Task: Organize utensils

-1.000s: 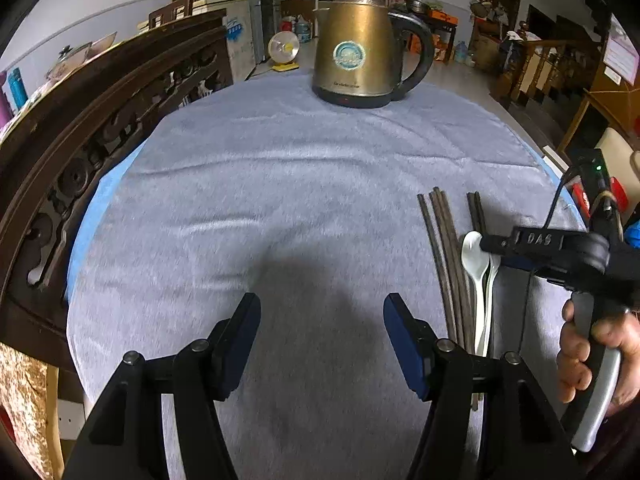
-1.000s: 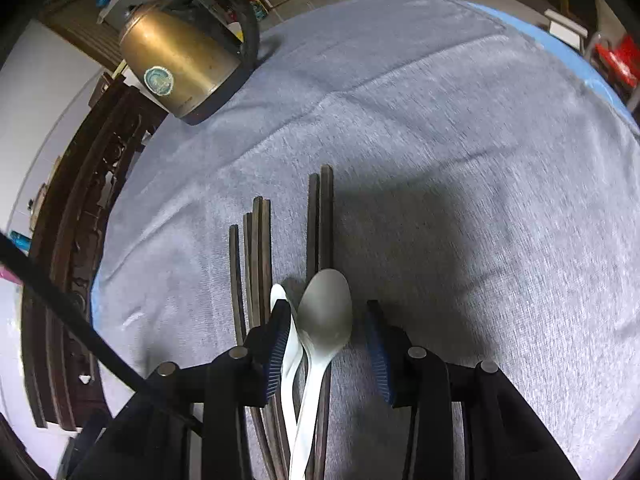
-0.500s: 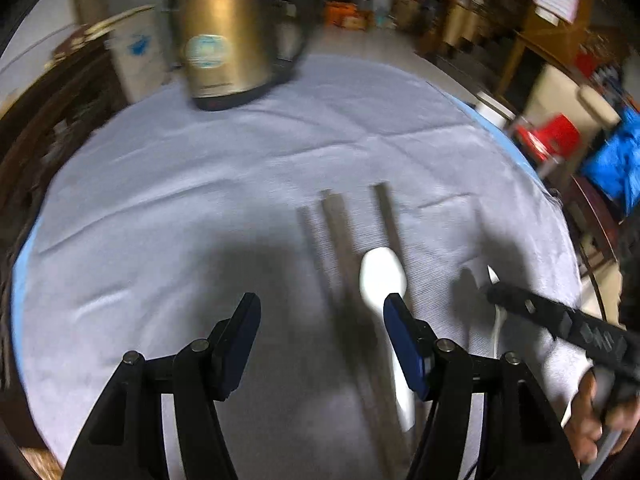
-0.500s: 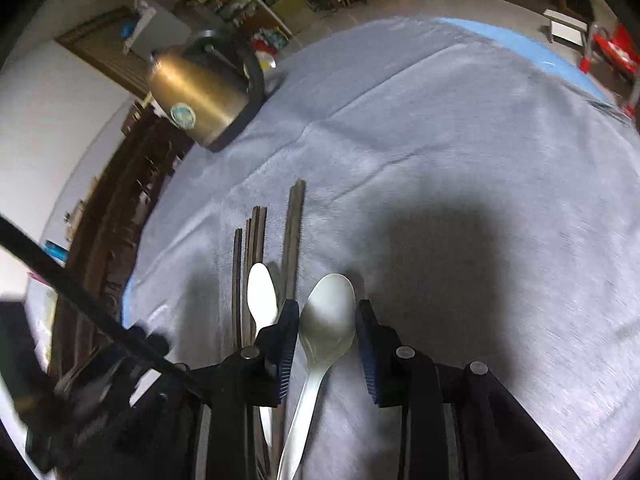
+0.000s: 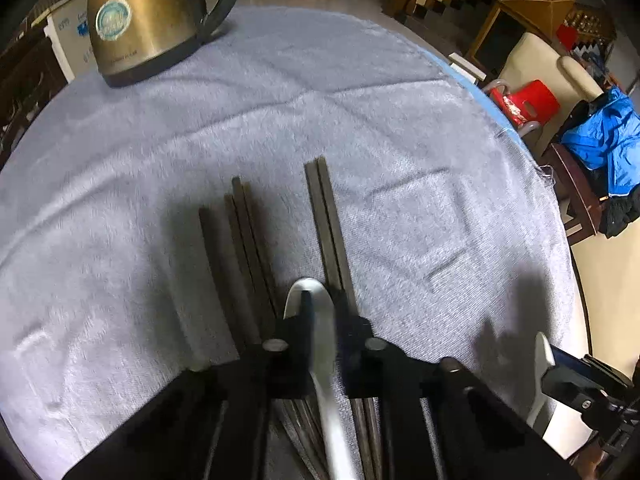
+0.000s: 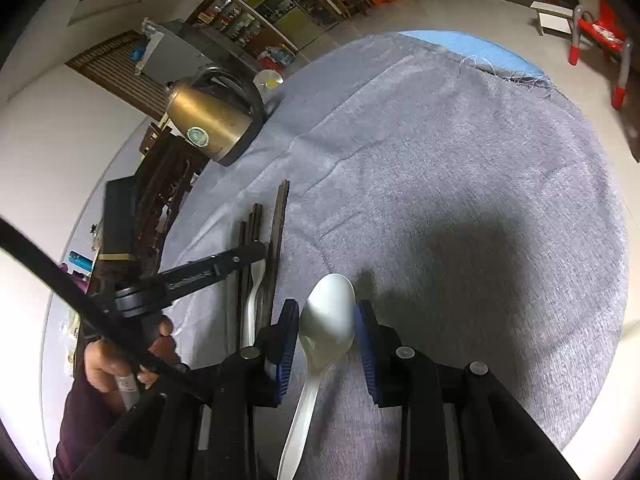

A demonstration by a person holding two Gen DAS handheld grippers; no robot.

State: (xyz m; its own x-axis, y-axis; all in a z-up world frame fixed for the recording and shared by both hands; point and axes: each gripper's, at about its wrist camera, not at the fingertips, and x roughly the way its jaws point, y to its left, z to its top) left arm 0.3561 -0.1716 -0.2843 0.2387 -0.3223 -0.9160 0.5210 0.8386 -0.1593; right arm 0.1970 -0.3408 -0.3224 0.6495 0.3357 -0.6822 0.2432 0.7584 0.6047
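Grey cloth (image 5: 360,92) covers the round table, with a brass kettle (image 5: 148,16) standing at its far edge and a red stool (image 6: 600,36) on the floor beyond. Dark chopsticks (image 5: 248,240) lie in a loose bundle on the cloth, a pair of them (image 5: 328,220) just to the right. The left gripper (image 5: 322,316) is closed narrowly on a white spoon (image 5: 320,320) that lies over the chopsticks. The right gripper (image 6: 326,320) sits lower right of them, its blue-padded jaws on either side of a second white spoon (image 6: 330,316); whether the pads actually touch its bowl I cannot tell.
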